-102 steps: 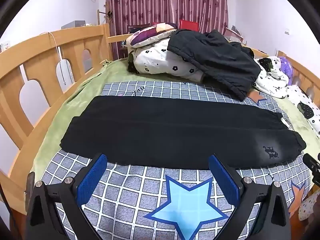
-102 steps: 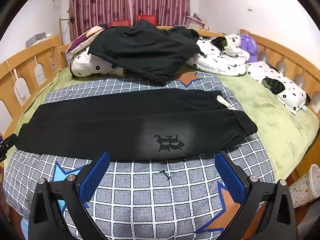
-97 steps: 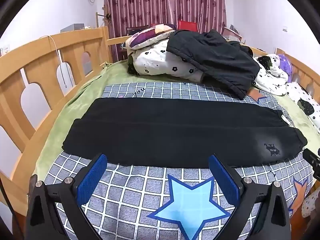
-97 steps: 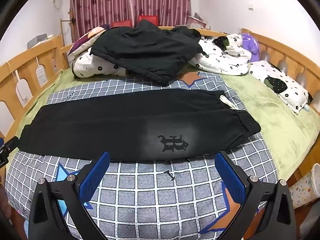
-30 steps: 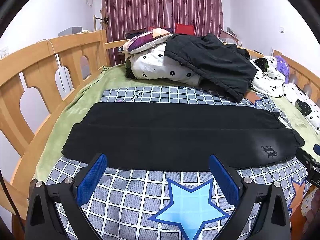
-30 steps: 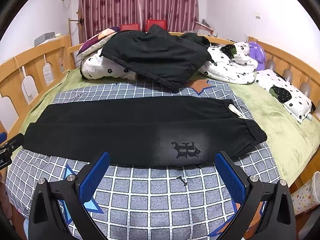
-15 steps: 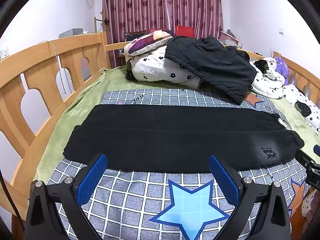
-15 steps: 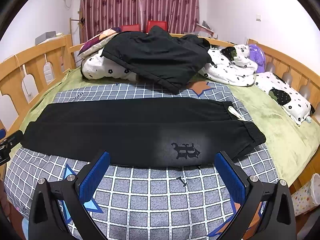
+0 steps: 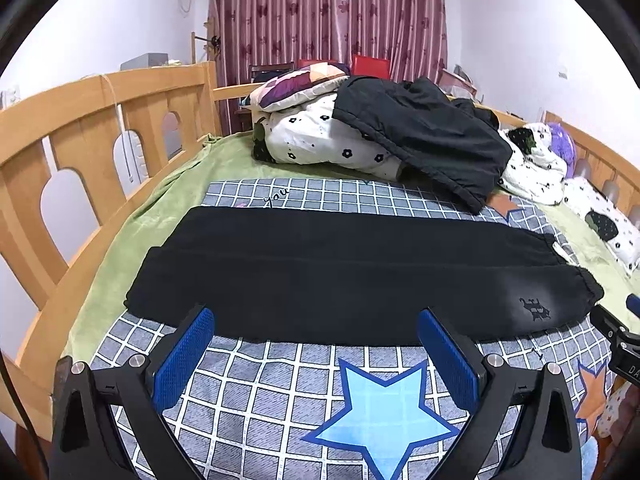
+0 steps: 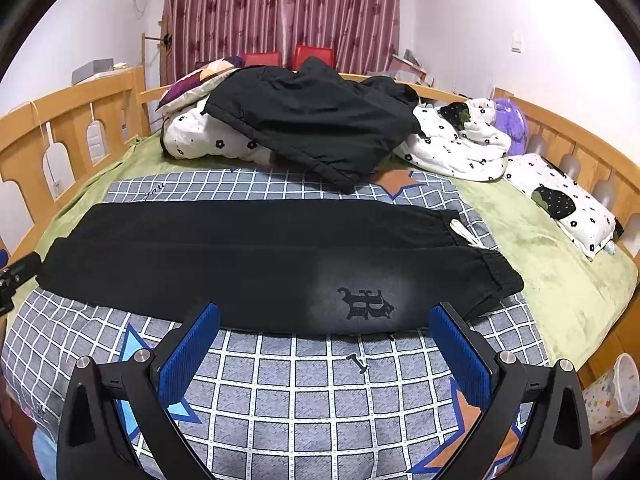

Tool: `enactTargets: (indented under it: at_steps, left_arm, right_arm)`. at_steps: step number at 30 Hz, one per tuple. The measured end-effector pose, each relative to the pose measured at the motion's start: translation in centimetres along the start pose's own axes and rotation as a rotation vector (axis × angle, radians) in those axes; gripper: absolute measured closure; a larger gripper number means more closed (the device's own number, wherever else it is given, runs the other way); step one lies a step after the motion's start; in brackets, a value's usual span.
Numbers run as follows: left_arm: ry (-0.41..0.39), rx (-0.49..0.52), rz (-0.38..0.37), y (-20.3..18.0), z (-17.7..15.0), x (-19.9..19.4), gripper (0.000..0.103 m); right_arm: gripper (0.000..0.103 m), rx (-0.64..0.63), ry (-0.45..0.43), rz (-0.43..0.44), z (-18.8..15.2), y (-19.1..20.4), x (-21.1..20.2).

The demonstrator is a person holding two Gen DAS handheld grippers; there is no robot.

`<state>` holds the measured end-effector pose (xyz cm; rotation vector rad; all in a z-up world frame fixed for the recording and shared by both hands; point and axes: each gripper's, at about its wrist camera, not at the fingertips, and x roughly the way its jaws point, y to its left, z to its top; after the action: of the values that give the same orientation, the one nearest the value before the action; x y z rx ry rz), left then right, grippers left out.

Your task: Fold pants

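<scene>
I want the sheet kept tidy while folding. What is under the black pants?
The pants lie flat on a checked sheet with star prints, itself over a green blanket. The sheet's pattern beneath the pants is hidden.

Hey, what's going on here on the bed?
A person holding two grippers is set up to fold a pair of black pants. The pants lie flat on the checked star blanket, already folded lengthwise with one leg on the other, waistband toward the right. The left gripper and the right gripper both hover open near the pants' near edge, touching nothing. A dark jacket sits on the bedding pile behind.
</scene>
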<state>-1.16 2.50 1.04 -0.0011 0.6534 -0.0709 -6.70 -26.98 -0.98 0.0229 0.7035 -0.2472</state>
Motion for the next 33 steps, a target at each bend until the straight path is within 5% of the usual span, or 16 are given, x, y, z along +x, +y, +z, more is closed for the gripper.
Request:
enactTargets:
  at_steps: [7,11,19,26,33]
  left_arm:
    - [0.052,-0.015,0.018,3.9,-2.0,2.7,0.003]
    - [0.080,-0.089,0.057,7.9,-3.1,5.3,0.004]
    - [0.191,-0.270,0.014,14.3,-5.4,12.3,0.042]
    - [0.294,-0.380,-0.062,17.0,-7.7,17.6,0.042]
    - [0.292,-0.388,-0.111,16.5,-6.2,20.2,0.042]
  right_arm:
    - [0.001,-0.016,-0.043,-0.048,-1.0,-0.6,1.0]
    - [0.009,0.007,0.025,0.013,-1.5,-1.2,3.2]
    - [0.037,0.088,0.102,0.061,-4.1,-3.6,9.1]
    - [0.038,0.237,0.131,0.035,-5.8,-7.6,13.0]
    - [0.038,0.391,0.174,0.087,-6.4,-10.1,17.0]
